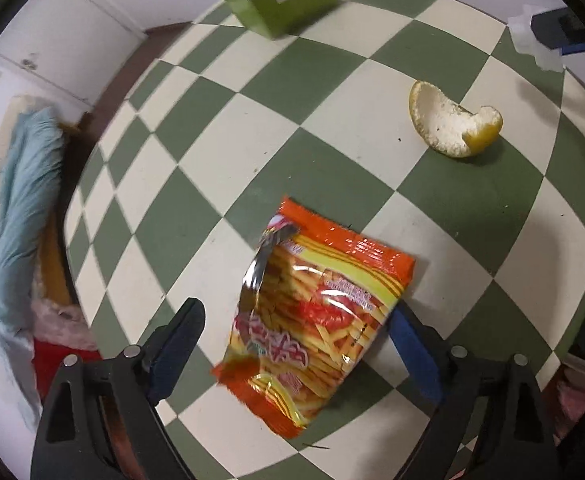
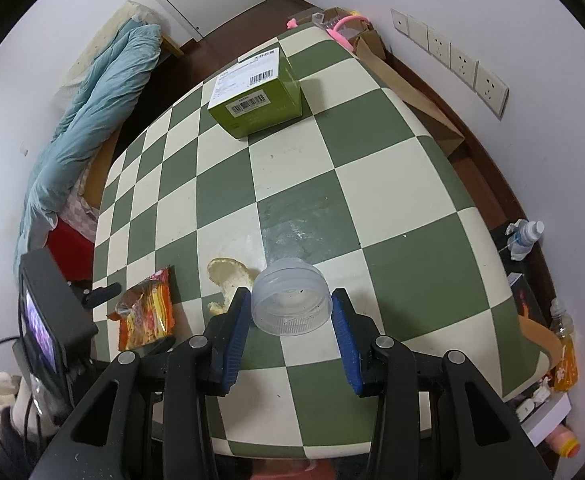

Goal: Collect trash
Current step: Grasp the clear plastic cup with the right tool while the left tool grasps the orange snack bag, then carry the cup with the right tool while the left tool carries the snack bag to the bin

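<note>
An orange and yellow snack bag (image 1: 312, 320) lies torn open on the green and cream checked table (image 1: 212, 140). My left gripper (image 1: 296, 308) is open, one finger on each side of the bag. A piece of citrus peel (image 1: 448, 120) lies white side up farther back on the right. My right gripper (image 2: 291, 300) is shut on a clear plastic lid (image 2: 290, 300), its blue pads (image 2: 238, 320) pressing both sides, above the table (image 2: 372, 200) near its front edge. In the right wrist view, the peel (image 2: 228, 276) and the snack bag (image 2: 148, 312) lie just left of the lid.
A green cardboard box (image 2: 256, 96) with barcode labels stands at the table's far end. A blue quilt (image 2: 92, 112) is heaped left of the table. Brown paper bags (image 2: 412, 92) and bottles (image 2: 526, 236) line the wall at right. A wet smear (image 2: 300, 224) marks the table's middle.
</note>
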